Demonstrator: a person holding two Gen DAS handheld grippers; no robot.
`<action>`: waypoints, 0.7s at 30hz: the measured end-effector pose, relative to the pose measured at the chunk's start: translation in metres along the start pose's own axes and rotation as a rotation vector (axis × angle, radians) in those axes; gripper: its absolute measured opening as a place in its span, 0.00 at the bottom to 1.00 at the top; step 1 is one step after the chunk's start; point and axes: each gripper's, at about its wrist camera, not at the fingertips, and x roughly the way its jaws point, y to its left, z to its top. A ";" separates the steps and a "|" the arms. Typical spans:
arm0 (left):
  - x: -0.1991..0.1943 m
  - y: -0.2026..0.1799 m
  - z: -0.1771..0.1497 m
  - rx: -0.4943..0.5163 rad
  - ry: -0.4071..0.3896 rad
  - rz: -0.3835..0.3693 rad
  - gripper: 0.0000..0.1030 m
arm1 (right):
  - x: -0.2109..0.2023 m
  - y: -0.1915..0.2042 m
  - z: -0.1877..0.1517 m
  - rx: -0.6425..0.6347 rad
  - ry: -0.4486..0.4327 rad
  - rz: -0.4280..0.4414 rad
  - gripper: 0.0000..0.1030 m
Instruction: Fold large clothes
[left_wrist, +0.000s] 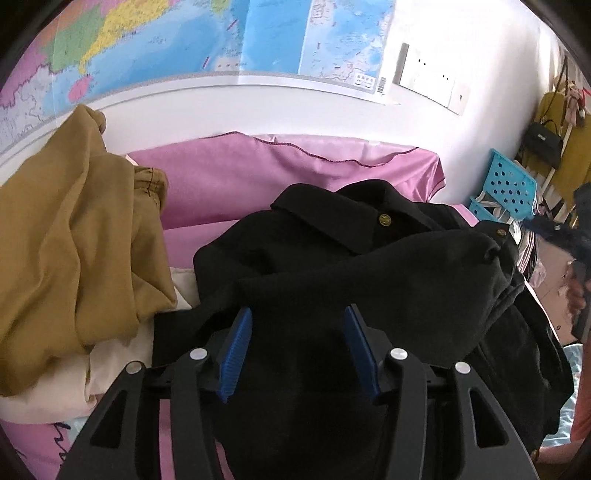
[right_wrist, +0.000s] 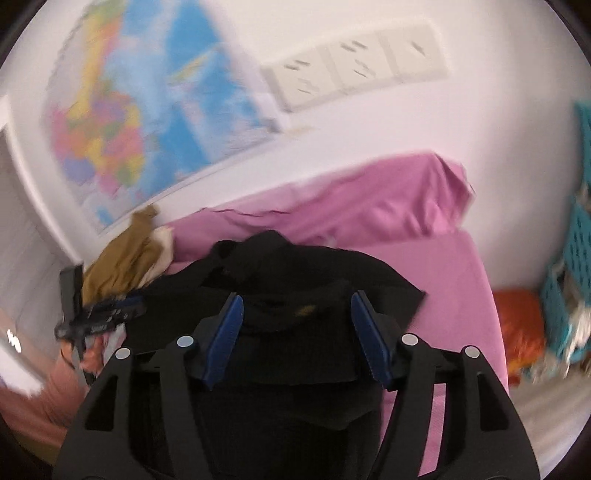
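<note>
A black garment (left_wrist: 332, 258) with a collar and brass buttons lies bunched on the pink bed (left_wrist: 207, 229). My left gripper (left_wrist: 297, 314) hovers over its near part, blue pads (left_wrist: 236, 354) well apart, dark cloth showing below and between them with no visible pinch. In the blurred right wrist view the same black garment (right_wrist: 295, 273) spreads under my right gripper (right_wrist: 297, 299), whose jaws also stand apart with nothing clamped. The left gripper (right_wrist: 110, 314) shows from the side at the garment's left edge.
A mustard garment (left_wrist: 66, 240) is heaped on cream cloth (left_wrist: 122, 354) to the left. A pink pillow (left_wrist: 295, 166) lies against the white wall under a map (left_wrist: 184, 40). Blue plastic baskets (left_wrist: 509, 188) and hanging bags (left_wrist: 546, 140) stand at the right.
</note>
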 end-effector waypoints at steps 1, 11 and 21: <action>-0.003 -0.003 -0.002 0.007 -0.004 0.004 0.50 | 0.001 0.011 -0.001 -0.045 0.010 0.004 0.57; -0.010 -0.022 -0.008 0.030 -0.003 0.054 0.51 | 0.093 0.007 -0.011 -0.046 0.202 -0.056 0.42; -0.004 -0.021 -0.010 0.023 0.016 0.059 0.52 | 0.096 -0.001 -0.010 0.038 0.224 -0.010 0.52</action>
